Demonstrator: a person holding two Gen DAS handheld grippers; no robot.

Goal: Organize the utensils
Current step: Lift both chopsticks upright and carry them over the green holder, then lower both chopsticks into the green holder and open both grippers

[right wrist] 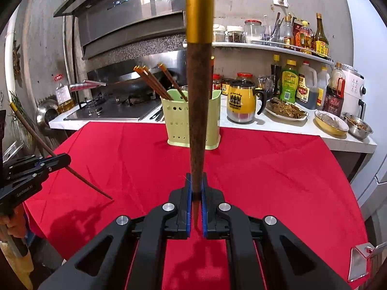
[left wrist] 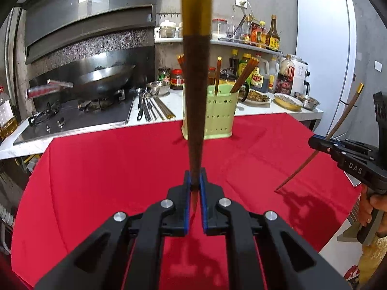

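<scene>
The left hand-held gripper (left wrist: 195,188) and then the right hand-held gripper (right wrist: 196,189) each pinch one chopstick (left wrist: 196,101) upright near its tip, short of the green holder (right wrist: 193,118), so either long stick could pivot and miss.

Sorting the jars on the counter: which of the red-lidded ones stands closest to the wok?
The dark-filled, red-labelled jar beside the steel bowl; other red-lidded jars stand farther from the wok.
</scene>
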